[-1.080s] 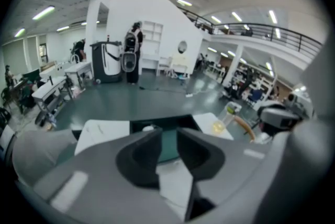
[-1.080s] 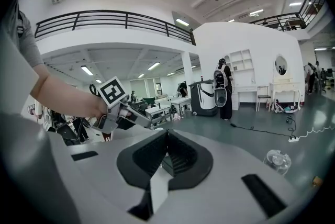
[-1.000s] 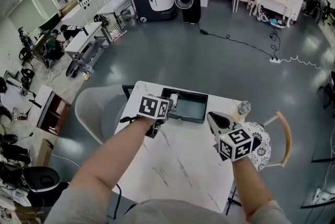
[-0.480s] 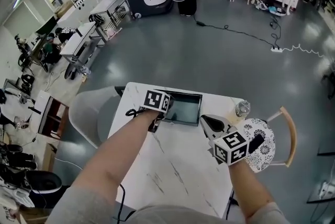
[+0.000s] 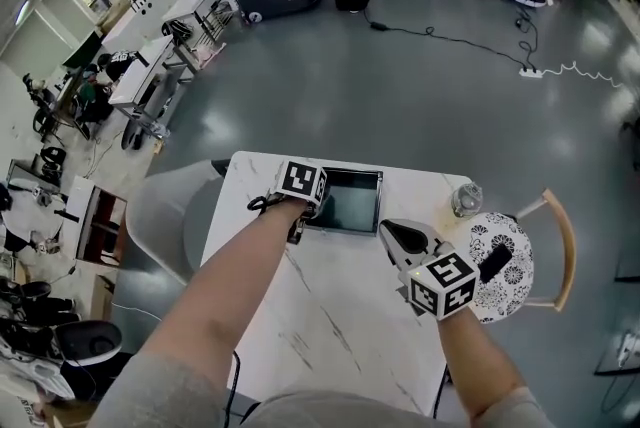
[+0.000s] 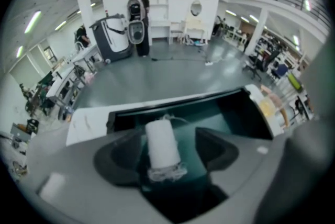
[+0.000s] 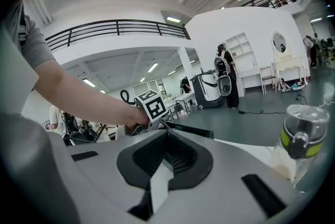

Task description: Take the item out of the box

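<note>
At the middle of the head view, on the upper part of the white table (image 5: 330, 316), my left gripper (image 5: 305, 199) sits at the left edge of the dark box (image 5: 352, 204). Left gripper view: jaws opening, already wide apart, with the white roll (image 6: 162, 144) between them. The roll lies over the box's dark interior, long axis pointing away from me, frayed end nearest the camera. Neither pad appears to press on it, so I log it as not gripped and not yet out of the box. It sits closer to the jaw on the left of that frame than to the other. Right gripper (image 5: 395, 234), lower right of centre in the head view: jaws together, nothing between them, apart from the box. Clear bottle (image 5: 465, 199) stands at the table's upper right corner, near the box's right end. Risks, my judgement only: (1) with the roll off-centre, one pad would meet it first when I close and could push it sideways or set it rolling across the box floor; (2) a pinch on the frayed end alone could slip or tug loose threads; (3) nothing braces the box, so a nudge or a drag on the lift could slide it toward the bottle; (4) the near box wall could catch the lower jaw
</note>
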Demonstrator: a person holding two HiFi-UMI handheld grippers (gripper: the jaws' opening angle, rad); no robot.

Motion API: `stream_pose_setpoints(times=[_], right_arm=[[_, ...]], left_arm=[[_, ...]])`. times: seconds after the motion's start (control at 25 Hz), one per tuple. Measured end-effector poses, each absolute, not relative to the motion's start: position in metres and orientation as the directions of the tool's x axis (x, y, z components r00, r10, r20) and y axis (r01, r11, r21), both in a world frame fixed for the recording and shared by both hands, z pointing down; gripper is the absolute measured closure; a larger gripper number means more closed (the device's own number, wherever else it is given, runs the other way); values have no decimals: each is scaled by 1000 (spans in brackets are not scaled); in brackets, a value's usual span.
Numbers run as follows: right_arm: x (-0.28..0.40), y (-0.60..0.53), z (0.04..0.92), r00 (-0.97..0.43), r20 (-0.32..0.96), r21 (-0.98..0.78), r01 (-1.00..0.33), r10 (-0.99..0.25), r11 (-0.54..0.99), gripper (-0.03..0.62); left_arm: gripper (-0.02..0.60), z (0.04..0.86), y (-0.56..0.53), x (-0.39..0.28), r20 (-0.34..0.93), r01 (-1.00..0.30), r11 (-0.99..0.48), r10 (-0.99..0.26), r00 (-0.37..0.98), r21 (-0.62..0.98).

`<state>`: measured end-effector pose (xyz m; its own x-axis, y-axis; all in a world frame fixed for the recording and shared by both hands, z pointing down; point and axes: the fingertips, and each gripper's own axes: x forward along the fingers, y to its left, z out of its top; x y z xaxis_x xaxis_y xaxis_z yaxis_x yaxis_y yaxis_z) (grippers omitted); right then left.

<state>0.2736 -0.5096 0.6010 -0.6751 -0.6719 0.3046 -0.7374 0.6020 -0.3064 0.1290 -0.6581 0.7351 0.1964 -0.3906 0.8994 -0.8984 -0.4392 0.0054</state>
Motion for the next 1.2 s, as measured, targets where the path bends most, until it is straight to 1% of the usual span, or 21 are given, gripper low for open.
stream_pose_setpoints(times=[0.2,0.36,0.4,0.44,0.52,0.64,0.76,0.88,1.2], right_arm=[[272,-507,603,-682,296,-322,-731,-669,602,595],[269,-502,605,-685,291,-330,-727,-668,602,595],[268,-500,606,-686,290,-331,-727,-668,602,595],[268,-499,606,-685,289,-332,-727,-669,602,595],[267,-498,605,-682,288,-334,-729,-672,597,595],[267,-497,604,-677,293,-341,-733,-675,588,595],[274,-497,596,-671,289,-333,-739,-683,586,595],[286,-502,582,-655,281,-318,-753,-702,576,595],[303,-530,506,-606,232,-213,-795,-761,568,595]], left_arm=[[256,748,-656,124,925,-883,-464,-363,113,-75],[263,765,-645,127,946,-874,-479,-315,80,-86],[300,768,-640,130,951,-884,-464,-296,89,-61],[377,770,-636,133,954,-894,-447,-281,104,-34],[394,768,-637,136,954,-897,-443,-275,124,-11],[408,763,-643,134,941,-894,-448,-291,170,23],[413,738,-647,137,909,-896,-432,-327,259,100],[413,696,-652,147,868,-882,-445,-365,336,154],[413,564,-676,159,723,-849,-491,-511,464,197]])
